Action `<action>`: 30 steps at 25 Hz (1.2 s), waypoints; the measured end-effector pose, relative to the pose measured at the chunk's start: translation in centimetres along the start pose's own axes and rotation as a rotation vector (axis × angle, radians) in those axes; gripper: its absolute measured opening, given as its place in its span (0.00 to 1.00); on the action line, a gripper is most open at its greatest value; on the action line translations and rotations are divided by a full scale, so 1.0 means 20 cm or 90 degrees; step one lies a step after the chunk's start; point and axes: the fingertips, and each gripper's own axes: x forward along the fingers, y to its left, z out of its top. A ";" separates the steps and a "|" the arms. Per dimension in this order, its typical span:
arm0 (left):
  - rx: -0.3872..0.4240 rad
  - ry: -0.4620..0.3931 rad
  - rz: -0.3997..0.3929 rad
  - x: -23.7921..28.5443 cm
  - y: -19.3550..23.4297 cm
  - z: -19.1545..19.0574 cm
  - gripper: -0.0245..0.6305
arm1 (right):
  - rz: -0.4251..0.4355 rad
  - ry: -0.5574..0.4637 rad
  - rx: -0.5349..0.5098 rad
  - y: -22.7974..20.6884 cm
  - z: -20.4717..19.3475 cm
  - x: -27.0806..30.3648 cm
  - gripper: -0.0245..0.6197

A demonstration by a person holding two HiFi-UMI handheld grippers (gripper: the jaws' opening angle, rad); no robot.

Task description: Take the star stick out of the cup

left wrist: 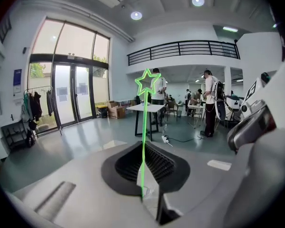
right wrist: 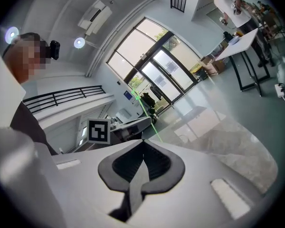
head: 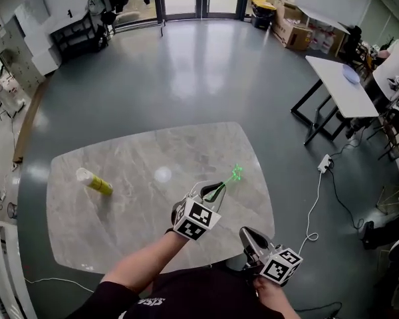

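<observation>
Between left gripper fingers, star stick clamped

The person is wearing a black short-sleeved shirt with a small white print on its front. The left claw is showing a pale grey shell and is carrying a white cube printed with black square markers. The right claw is showing a darker grey shell and is bearing a matching cube. In both gripper views the shells are looking smooth and grey-white, with black ribbed pads lining the jaws.
</observation>
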 end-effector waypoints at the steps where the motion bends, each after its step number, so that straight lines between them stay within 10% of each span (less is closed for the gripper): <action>1: -0.001 -0.007 0.007 -0.05 0.02 0.02 0.06 | 0.010 0.009 -0.005 0.03 -0.01 0.03 0.05; 14: -0.048 0.005 0.073 -0.47 0.18 -0.23 0.06 | 0.068 0.105 -0.010 0.23 -0.25 0.23 0.05; 30: -0.108 0.130 0.059 -0.32 0.10 -0.73 0.06 | 0.041 0.116 0.020 0.11 -0.29 0.19 0.05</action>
